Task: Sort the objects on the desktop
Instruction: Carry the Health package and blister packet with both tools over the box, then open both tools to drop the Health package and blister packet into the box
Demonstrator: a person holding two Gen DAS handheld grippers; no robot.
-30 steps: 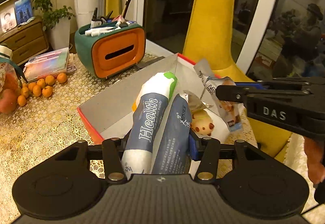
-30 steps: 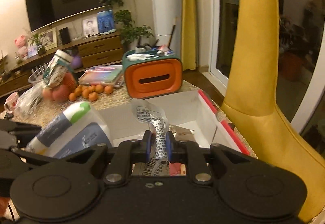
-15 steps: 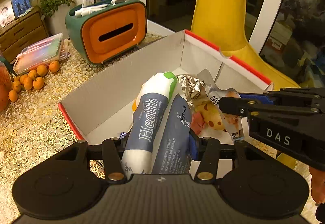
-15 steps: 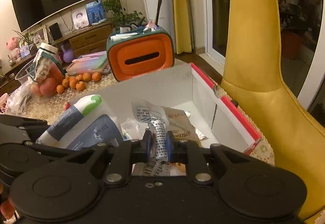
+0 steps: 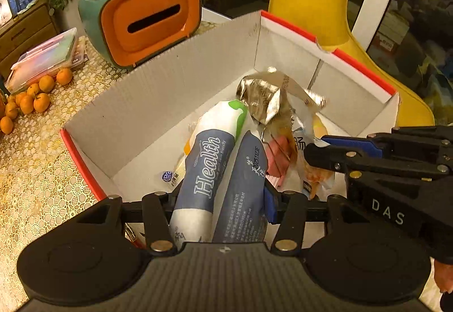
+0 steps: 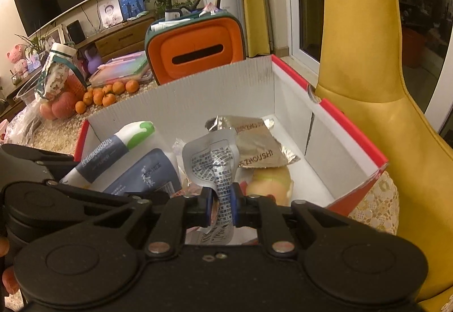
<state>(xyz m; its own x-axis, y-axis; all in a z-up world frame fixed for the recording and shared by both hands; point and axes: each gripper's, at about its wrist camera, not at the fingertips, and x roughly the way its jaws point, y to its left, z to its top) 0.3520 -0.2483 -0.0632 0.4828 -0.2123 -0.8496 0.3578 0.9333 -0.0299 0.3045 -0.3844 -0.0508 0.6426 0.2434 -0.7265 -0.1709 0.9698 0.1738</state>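
Left wrist view: the left gripper has come lower and is now over the inside of the box. A second ago the box sat further below. Its jaws are clamped on two packs, whose upper ends now reach among the wrappers in the box. The right gripper enters from the right, beside them.

Right wrist view: the right gripper is fully closed on a silver sachet, and it too has sunk toward the box, which looks nearer than before. I judge both loads are almost at the release point; only opening remains. The box stands on the bench.
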